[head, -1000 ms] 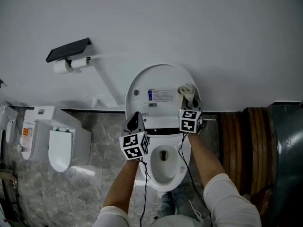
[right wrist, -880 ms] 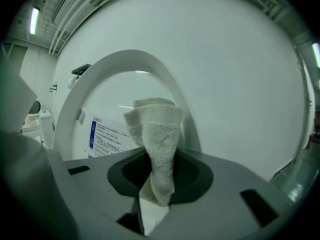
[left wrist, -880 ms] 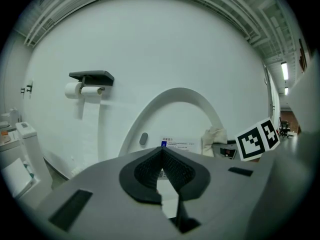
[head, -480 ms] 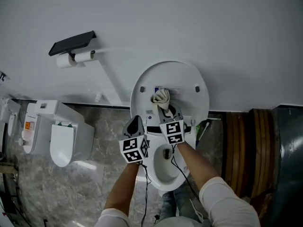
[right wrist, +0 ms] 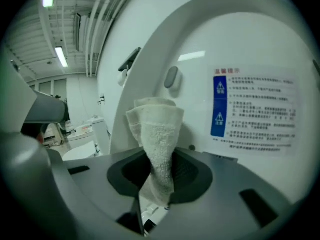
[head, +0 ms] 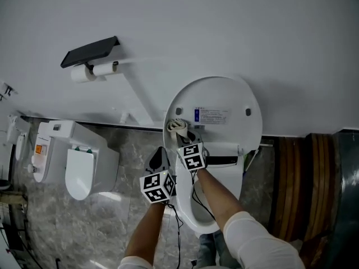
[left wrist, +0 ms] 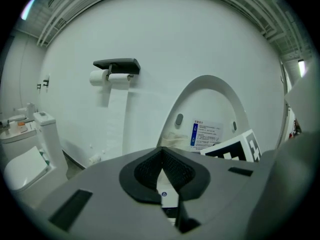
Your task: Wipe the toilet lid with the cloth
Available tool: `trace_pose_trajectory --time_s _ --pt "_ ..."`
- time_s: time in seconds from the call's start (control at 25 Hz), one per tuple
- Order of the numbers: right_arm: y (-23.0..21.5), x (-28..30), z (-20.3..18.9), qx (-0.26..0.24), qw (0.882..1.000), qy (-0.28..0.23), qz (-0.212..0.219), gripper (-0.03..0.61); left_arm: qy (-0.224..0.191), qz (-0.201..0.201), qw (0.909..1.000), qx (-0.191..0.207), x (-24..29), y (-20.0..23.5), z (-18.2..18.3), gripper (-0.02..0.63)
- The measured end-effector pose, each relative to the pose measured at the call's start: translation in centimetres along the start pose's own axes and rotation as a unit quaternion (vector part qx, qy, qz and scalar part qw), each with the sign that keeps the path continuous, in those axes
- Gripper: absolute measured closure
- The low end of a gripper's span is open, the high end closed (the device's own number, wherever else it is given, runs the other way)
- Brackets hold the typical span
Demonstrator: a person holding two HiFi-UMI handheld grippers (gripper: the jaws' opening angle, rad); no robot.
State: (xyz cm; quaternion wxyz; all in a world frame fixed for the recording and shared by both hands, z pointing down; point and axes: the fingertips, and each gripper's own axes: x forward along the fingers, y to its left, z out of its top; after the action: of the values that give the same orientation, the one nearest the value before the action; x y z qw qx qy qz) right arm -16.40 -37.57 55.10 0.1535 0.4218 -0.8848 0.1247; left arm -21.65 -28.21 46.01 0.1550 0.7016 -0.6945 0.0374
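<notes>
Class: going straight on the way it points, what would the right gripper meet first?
Probably the raised toilet lid; the cloth clamped in the right gripper would touch first, and may be touching it now.

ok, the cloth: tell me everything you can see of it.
The cloth is off-white, nubby terry-like fabric, bunched into a folded wad. Its lower end is pinched between the shut jaws of the right claw; the rest stands up past them. In the head view it sits at the lower left of the raised toilet lid, apparently against the lid's inner face. Nothing else touches it.
</notes>
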Motion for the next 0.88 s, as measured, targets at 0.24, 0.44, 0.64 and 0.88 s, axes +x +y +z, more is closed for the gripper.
trace_pose_trajectory --time_s 0.24,0.44,0.64,0.88 --pt "-4.5 -2.2 -0.3 0.022 0.998 -0.022 -0.055 0.486 0.008 -0.006 1.0000 -0.002 -0.3 -0.3 -0.8 0.600" --pt "-12.2 -7.5 -1.6 0.050 0.987 -0.047 -0.148 0.486 0.013 -0.015 0.9998 0.000 -0.2 -1.0 -1.4 0.600" --pt "-19.1 -12.6 -3.3 0.055 0.972 -0.051 -0.223 0.486 0.013 -0.028 0.9995 0.007 0.1 -2.0 -1.6 0.600" --pt "-23.9 -16.7 -5.2 0.093 0.944 -0.048 -0.313 0.486 0.015 -0.047 0.9986 0.021 0.3 -2.9 -1.6 0.600"
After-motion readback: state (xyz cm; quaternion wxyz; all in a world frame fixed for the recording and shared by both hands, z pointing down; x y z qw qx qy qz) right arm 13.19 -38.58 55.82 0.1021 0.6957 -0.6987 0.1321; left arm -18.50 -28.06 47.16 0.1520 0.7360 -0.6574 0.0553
